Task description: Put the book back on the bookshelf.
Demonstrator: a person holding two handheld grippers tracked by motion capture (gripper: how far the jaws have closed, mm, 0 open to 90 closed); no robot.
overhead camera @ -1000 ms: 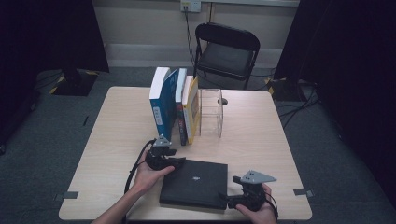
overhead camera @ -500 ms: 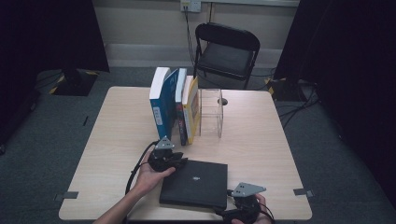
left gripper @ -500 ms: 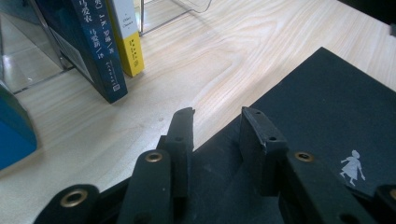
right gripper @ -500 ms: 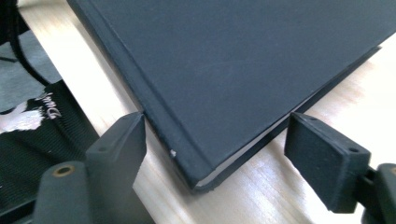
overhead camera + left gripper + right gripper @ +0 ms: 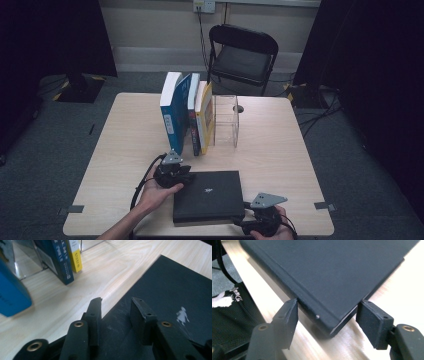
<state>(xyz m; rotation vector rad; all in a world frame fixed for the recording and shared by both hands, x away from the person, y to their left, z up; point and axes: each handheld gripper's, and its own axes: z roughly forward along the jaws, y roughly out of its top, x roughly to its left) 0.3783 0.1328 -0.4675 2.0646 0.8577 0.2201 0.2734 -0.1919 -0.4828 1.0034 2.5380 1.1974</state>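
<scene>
1. Black and hard-covered, the book [image 5: 207,196] is lying flat at the near edge of the counter [image 5: 280,150], between the two hands.
2. At its near right corner the right tongs [image 5: 327,312] are straddling the corner, jaws apart and having just been closing, with the pads close to the edges but not yet pressing.
3. At its far left corner the left tongs [image 5: 116,308] are standing apart, one jaw beside the edge and one over the cover; their jaws have just been opening a little, with nothing clamped.
4. Judging by its thickness, the book is looking stiff and fairly heavy, with a smooth cover that may be slipping in a shallow hold; gripping the thick edges near opposite corners seems safest.
5. Farther back, upright books [image 5: 186,112] are leaning together beside a clear stand [image 5: 226,120].
6. Beyond the counter a folding chair [image 5: 242,52] is standing.
</scene>
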